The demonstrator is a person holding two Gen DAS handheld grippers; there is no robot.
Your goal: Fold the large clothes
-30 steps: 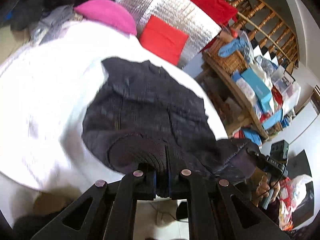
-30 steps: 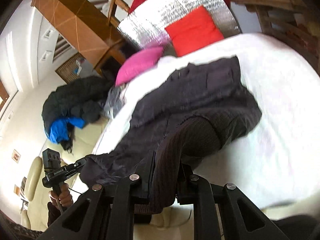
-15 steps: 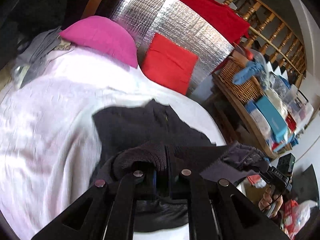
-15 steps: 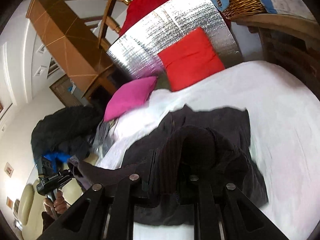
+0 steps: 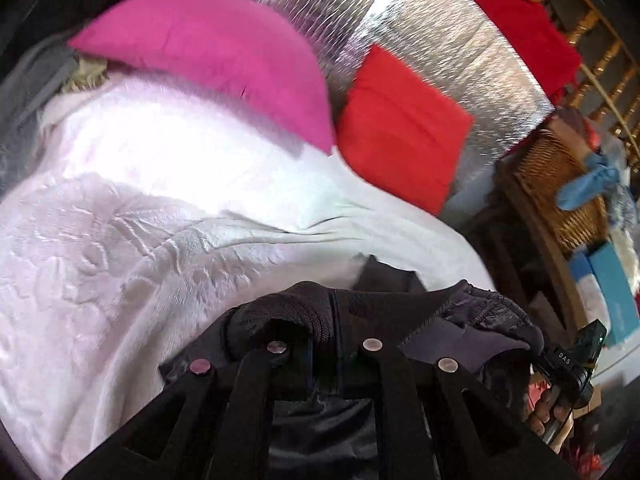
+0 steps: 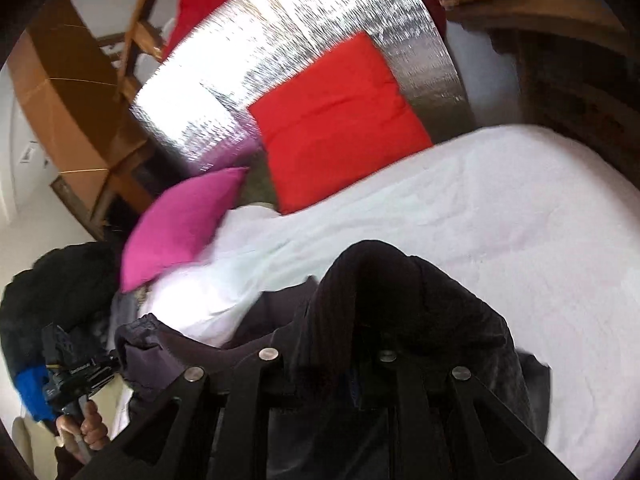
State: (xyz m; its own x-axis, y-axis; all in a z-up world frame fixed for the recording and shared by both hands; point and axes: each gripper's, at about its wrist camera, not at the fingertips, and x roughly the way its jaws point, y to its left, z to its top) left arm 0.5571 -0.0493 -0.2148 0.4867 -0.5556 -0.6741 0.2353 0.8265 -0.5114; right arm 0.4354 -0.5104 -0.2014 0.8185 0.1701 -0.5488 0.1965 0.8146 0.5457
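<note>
A dark jacket with a ribbed knit hem (image 5: 304, 312) hangs bunched over the white bedspread (image 5: 160, 240). My left gripper (image 5: 324, 356) is shut on its ribbed edge. My right gripper (image 6: 328, 364) is shut on the other end of the jacket (image 6: 380, 280), whose cloth humps over the fingers. The jacket stretches between both grippers, and most of it is hidden below them. The right gripper's body shows at the right of the left wrist view (image 5: 576, 356); the left gripper's body shows at the left of the right wrist view (image 6: 76, 372).
A pink pillow (image 5: 216, 52) and a red pillow (image 5: 400, 128) lean on a silver foil panel (image 5: 440, 40) at the bed's head. A wicker basket (image 5: 560, 184) and boxes fill shelves on the right. Dark clothes (image 6: 52, 280) pile left of the bed.
Both grippers have carried the jacket's edge forward toward the pillows. The flat part of the jacket, seen spread on the bed before, is now almost wholly hidden under the grippers.
</note>
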